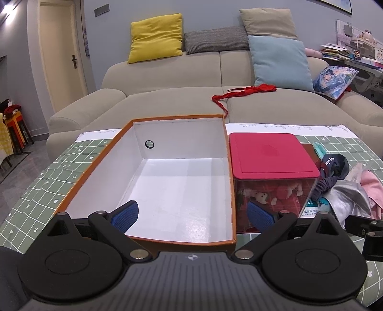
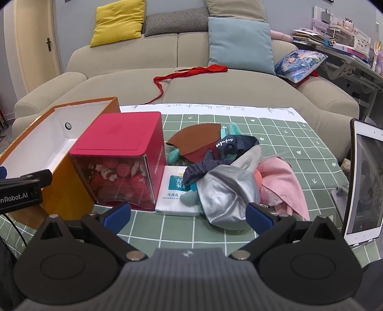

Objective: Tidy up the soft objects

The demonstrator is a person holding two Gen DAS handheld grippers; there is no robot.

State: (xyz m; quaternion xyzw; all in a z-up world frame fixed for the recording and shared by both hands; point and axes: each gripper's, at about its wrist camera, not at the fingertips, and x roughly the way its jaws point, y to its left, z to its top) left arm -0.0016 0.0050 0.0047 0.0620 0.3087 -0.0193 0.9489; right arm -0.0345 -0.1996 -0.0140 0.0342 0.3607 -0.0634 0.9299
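The pile of soft stuff [image 2: 227,172] sits on the tabletop [image 2: 287,134] right of the red-lidded clear box [image 2: 124,153], silver cap [image 2: 227,191] in front. Right claw [image 2: 189,215] spread wide, holding nothing, just short of it. Left claw [image 1: 192,215] also spread, over the empty orange box [image 1: 167,181].

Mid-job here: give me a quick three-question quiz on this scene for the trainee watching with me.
1. True or false: the orange box already holds soft items.
2. Which item lies nearest the right gripper? A) silver cap B) yellow cushion C) red ribbon
3. Fill in: the clear case with plush toys inside has a ____ lid.

Key: 1. False, its white inside is bare. 2. A. 3. Red. Both grippers are open, left gripper facing the box.
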